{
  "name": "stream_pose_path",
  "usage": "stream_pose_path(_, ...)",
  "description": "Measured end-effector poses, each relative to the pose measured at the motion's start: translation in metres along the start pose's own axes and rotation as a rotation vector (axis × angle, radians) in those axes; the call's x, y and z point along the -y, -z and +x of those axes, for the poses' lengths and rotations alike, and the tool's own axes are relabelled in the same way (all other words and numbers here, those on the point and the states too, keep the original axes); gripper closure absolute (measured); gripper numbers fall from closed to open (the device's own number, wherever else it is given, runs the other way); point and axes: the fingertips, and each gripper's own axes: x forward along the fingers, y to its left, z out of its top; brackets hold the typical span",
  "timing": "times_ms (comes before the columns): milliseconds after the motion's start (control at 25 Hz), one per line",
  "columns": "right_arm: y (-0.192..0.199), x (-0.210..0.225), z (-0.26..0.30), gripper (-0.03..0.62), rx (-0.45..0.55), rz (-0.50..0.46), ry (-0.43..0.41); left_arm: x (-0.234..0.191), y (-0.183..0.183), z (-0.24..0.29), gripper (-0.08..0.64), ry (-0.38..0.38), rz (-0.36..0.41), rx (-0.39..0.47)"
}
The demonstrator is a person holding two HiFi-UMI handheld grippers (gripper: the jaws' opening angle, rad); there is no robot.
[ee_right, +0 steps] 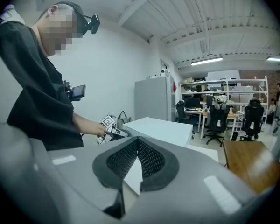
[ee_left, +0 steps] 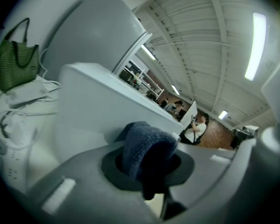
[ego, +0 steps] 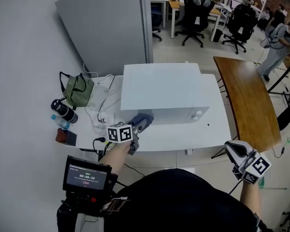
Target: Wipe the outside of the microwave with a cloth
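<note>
Microwave [ego: 164,93] on white table [ego: 183,138] in head view, blue cloth [ego: 145,118] at its front left corner. Left gripper view: left gripper [ee_left: 149,164] clamped on cloth. Right gripper view: right gripper [ee_right: 137,143] pressed together (nothing between).

An open office: desks [ego: 175,5] and swivel chairs [ego: 239,19] behind.

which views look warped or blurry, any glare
Left gripper view and right gripper view: fisheye, black corners, straight lines bowed. Left gripper view: cloth close up is soft, its underside in shadow; ceiling light blown out. Head view: sharp, evenly lit, microwave top a flat white.
</note>
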Motion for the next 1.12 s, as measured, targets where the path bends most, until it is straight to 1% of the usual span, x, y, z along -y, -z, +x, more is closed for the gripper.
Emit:
stream_pose_path(80, 0.0, -0.019, 0.021, 0.586, -0.011, -0.03, -0.021, -0.04, 0.002, -0.031, 0.503, -0.054, -0.023, 0.002)
stream_pose_path(160, -0.002, -0.034, 0.035, 0.586, -0.016, -0.028, -0.031, -0.07, 0.004, -0.044, 0.503, -0.088, -0.029, -0.008)
stream_pose_path(240, -0.004, -0.04, 0.041, 0.586, -0.021, -0.026, -0.026, -0.085, 0.008, -0.043, 0.503, -0.097, -0.024, -0.033)
stream_pose_path(320, -0.002, -0.037, 0.034, 0.586, -0.036, -0.035, -0.011, -0.084, 0.013, -0.034, 0.503, -0.097, -0.022, -0.061)
stream_pose_path(400, -0.003, -0.028, 0.019, 0.586, -0.035, -0.031, 0.011, -0.071, 0.02, -0.017, 0.503, -0.09, -0.027, -0.087)
stream_pose_path(480, -0.004, -0.017, 0.001, 0.586, -0.01, -0.012, 0.025, -0.054, 0.028, 0.005, 0.503, -0.081, -0.028, -0.109)
stream_pose_path(560, 0.001, -0.001, -0.021, 0.586, 0.016, 0.01, 0.036, -0.037, 0.038, 0.032, 0.503, -0.089, -0.028, -0.131)
stream_pose_path(640, 0.014, 0.021, -0.051, 0.586, 0.024, 0.022, 0.061, -0.02, 0.05, 0.061, 0.503, -0.1, -0.031, -0.15)
stream_pose_path(800, 0.053, 0.074, -0.126, 0.586, -0.021, 0.042, 0.148, 0.029, 0.071, 0.129, 0.503, -0.086, -0.018, -0.189)
stream_pose_path(960, 0.073, 0.113, -0.188, 0.586, -0.024, 0.075, 0.22, 0.082, 0.087, 0.191, 0.503, -0.045, 0.016, -0.227)
stream_pose_path(1040, 0.078, 0.122, -0.208, 0.586, -0.022, 0.082, 0.242, 0.106, 0.093, 0.213, 0.503, -0.02, 0.041, -0.25)
stream_pose_path(1120, 0.081, 0.124, -0.219, 0.586, -0.02, 0.084, 0.255, 0.121, 0.096, 0.227, 0.503, -0.014, 0.083, -0.275)
